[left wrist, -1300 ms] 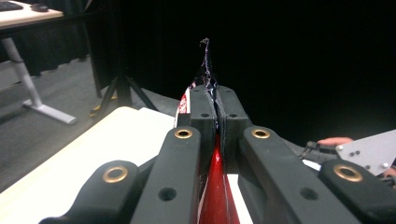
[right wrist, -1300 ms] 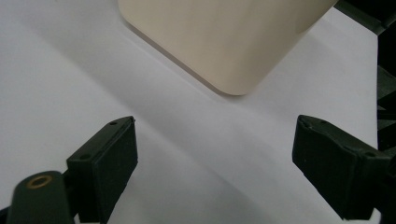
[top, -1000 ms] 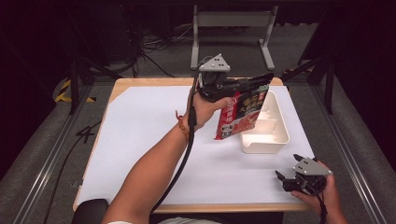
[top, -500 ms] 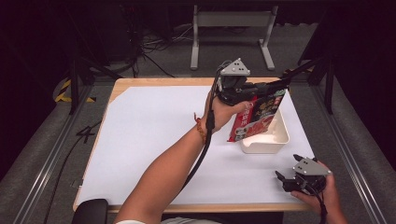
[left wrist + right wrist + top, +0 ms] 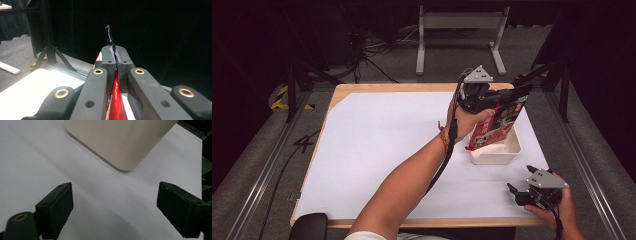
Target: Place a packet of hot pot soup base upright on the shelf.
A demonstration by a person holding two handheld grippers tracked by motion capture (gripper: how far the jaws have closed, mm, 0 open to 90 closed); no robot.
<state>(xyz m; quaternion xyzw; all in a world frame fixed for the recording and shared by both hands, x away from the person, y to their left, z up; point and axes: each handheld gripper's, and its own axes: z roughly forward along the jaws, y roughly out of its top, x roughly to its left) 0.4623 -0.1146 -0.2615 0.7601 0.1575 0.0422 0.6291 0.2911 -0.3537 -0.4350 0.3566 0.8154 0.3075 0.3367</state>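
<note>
A red printed snack bag [image 5: 496, 125] hangs upright over the cream tray [image 5: 514, 148] at the table's right, its lower end inside the tray. My left gripper [image 5: 512, 93] is shut on the bag's dark top edge. In the left gripper view the jaws are pressed together on the red bag [image 5: 116, 100], with the crimped seal sticking up past them. My right gripper [image 5: 521, 181] rests open near the front right corner of the table. In the right gripper view its fingers [image 5: 55, 207] stand wide apart, and the tray [image 5: 120, 140] lies just beyond them.
A white sheet [image 5: 382, 145] covers the wooden table [image 5: 387, 88]. A metal stand [image 5: 459, 35] and cables lie on the floor behind the table. Dark rails run along both sides.
My left gripper carried the bag rightward, from beside the tray's left edge to over it, and lowered its bottom into the tray. The right gripper stayed where it was.
</note>
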